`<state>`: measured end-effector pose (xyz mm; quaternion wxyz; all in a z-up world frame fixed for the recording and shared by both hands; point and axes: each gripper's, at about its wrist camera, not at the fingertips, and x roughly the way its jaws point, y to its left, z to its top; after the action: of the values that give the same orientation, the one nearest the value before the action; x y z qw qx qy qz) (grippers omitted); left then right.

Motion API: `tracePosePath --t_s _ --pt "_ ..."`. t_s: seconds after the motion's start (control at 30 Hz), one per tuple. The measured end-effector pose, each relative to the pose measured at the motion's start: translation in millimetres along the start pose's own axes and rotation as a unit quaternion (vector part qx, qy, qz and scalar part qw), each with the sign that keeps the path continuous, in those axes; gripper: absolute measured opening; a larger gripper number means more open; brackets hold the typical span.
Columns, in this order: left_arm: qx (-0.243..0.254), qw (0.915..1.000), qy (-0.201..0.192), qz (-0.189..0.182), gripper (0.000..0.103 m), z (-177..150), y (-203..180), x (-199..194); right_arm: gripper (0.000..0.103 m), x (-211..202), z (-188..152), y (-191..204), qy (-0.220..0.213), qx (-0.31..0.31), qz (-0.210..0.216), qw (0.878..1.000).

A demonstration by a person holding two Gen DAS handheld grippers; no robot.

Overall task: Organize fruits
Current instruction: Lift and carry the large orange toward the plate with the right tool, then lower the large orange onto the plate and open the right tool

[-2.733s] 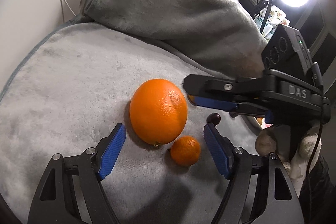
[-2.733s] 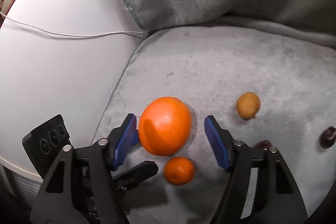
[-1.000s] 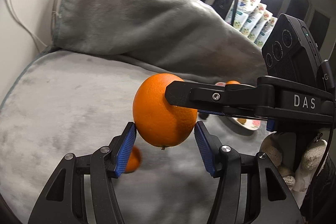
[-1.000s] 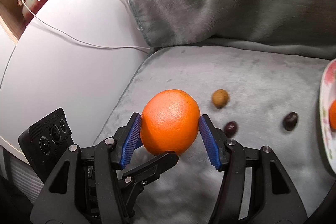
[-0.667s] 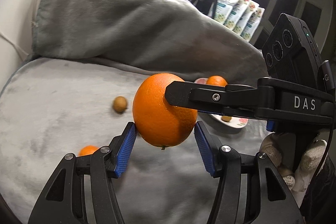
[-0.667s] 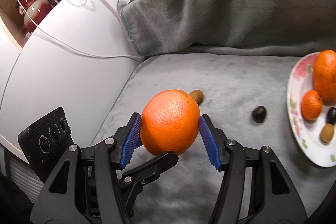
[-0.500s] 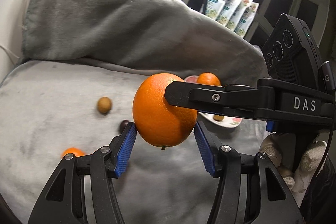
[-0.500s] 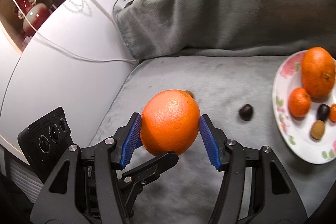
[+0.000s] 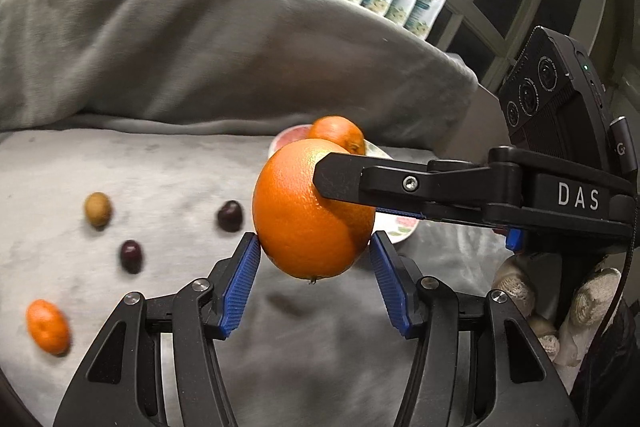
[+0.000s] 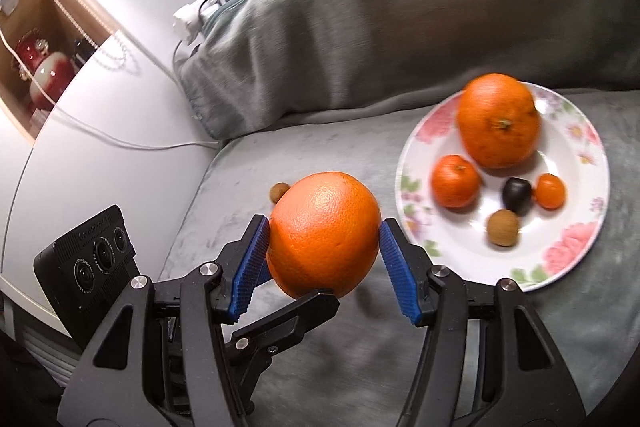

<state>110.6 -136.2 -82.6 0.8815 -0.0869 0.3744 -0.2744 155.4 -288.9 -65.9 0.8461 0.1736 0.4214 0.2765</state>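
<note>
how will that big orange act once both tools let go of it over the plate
The big orange is round, so it will probably roll once freed. It dwarfs the fruit already on the flowered plate, so it likely feels heavy and could knock them about. The plate's rim looks shallow, so it might roll onto the grey blanket.

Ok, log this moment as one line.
phase: carry | both grippers shut on large orange | orange: airborne | plate: five fruits
</note>
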Motion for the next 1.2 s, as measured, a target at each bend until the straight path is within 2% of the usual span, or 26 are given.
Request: tracePosePath --t_s 0.37,0.7,0.8,0.97,1.2 --pt "0.017 0.9995 0.022 -0.013 0.052 7 -26 30 0.06 -16 5 -36 -0.018 0.028 -0.016 0.999" --pt "0.029 0.9988 0.033 -0.021 0.045 10 -35 47 0.06 -20 12 -56 -0.025 0.043 -0.034 0.998" --pt "0.043 0.9985 0.019 -0.027 0.038 13 -41 42 0.06 -21 14 -60 -0.03 0.044 -0.045 0.998" --pt "0.053 0.9982 0.011 -0.025 0.038 16 -44 34 0.06 -34 18 -72 -0.058 0.068 -0.058 0.994" --pt "0.048 0.9987 0.008 -0.017 0.038 14 -41 29 0.062 -47 17 -83 -0.073 0.078 -0.074 0.992"
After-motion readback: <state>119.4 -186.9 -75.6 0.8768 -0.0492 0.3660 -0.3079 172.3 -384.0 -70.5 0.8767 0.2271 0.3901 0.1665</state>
